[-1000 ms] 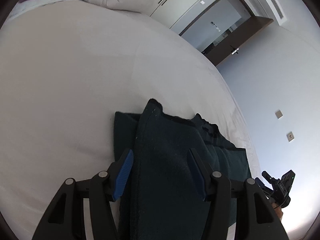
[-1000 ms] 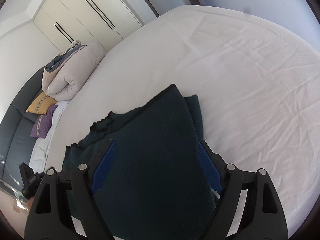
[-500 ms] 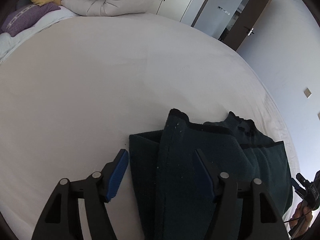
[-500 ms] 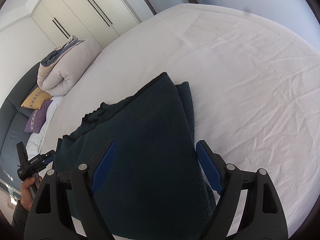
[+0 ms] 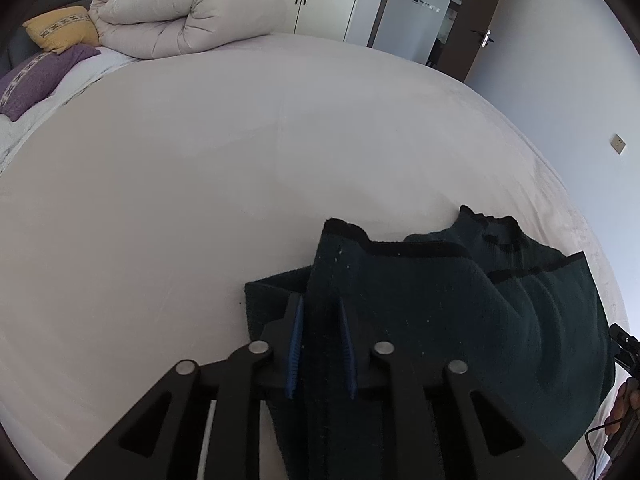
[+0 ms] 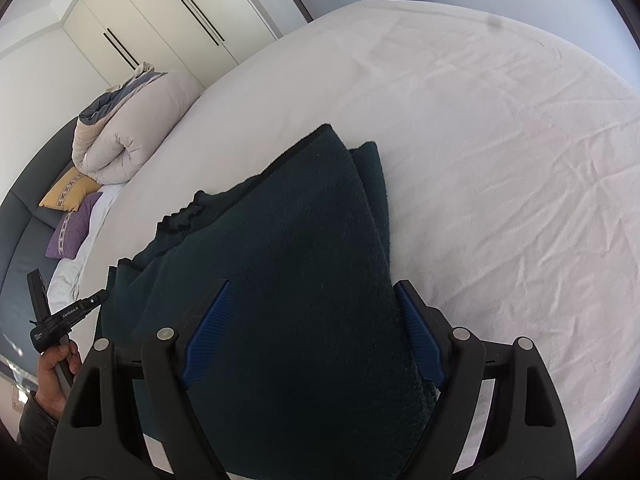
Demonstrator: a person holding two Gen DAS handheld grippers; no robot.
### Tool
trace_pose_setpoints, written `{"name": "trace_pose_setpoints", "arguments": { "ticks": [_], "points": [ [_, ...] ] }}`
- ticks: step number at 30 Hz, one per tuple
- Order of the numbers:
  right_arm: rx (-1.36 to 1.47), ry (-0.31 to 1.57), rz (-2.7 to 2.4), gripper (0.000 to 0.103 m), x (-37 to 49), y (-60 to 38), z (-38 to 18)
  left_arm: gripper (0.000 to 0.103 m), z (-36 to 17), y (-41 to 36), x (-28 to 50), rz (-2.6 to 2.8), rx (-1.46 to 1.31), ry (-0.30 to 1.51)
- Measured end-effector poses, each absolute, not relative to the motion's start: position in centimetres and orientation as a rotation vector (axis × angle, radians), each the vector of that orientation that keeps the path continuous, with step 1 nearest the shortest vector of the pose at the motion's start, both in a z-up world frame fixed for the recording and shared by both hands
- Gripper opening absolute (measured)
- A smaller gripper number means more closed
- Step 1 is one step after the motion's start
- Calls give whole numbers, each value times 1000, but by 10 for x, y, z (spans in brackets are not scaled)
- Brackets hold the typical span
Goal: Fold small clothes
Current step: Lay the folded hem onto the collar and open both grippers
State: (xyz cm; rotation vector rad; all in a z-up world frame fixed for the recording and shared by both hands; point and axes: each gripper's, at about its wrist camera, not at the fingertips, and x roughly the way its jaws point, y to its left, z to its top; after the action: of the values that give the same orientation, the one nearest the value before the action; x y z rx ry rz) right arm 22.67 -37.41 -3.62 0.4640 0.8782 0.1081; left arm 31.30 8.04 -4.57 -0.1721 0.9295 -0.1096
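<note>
A dark teal garment (image 5: 460,304) with black trim lies partly folded on the white bed near its front edge. My left gripper (image 5: 320,316) is shut on a raised fold at the garment's left side. In the right wrist view the same garment (image 6: 288,264) bulges up between the blue pads of my right gripper (image 6: 312,304), which is open with cloth lying across it. The left gripper and the hand that holds it also show in the right wrist view (image 6: 60,316).
The white bed sheet (image 5: 200,184) stretches away, creased on the right side (image 6: 500,140). A rolled beige duvet (image 5: 180,12), a yellow cushion (image 5: 64,32) and a purple cushion (image 5: 36,80) lie at the far end. Wardrobe doors (image 6: 160,32) and a doorway (image 5: 452,16) stand behind.
My left gripper has closed from wide open onto the garment's left fold, and its view has swung to the left. The right gripper stays open over the cloth.
</note>
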Motion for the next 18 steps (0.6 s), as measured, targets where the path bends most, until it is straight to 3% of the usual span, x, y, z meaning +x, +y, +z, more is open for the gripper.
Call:
{"name": "trace_pose_setpoints", "arguments": {
  "ticks": [2,3,6,7,9,12,18],
  "points": [
    [466,882,109,80,227,-373,-39,56,-49,80,314,-117,-173,945],
    [467,881,111,80,228,-373,-39,61,-49,80,313,-116,-174,939],
    [470,883,114,80,230,-373,-40,62,-49,79,312,-124,-168,937],
    [470,883,113,80,231,-373,-41,57,-49,77,312,-131,-162,936],
    [467,880,113,80,231,-372,-41,21,-51,75,312,-142,-156,945],
    [462,878,112,80,232,-369,-42,6,-52,76,312,-138,-159,946],
    [450,876,106,79,234,-365,-44,5,-49,77,304,-97,-124,920]
  ]
}}
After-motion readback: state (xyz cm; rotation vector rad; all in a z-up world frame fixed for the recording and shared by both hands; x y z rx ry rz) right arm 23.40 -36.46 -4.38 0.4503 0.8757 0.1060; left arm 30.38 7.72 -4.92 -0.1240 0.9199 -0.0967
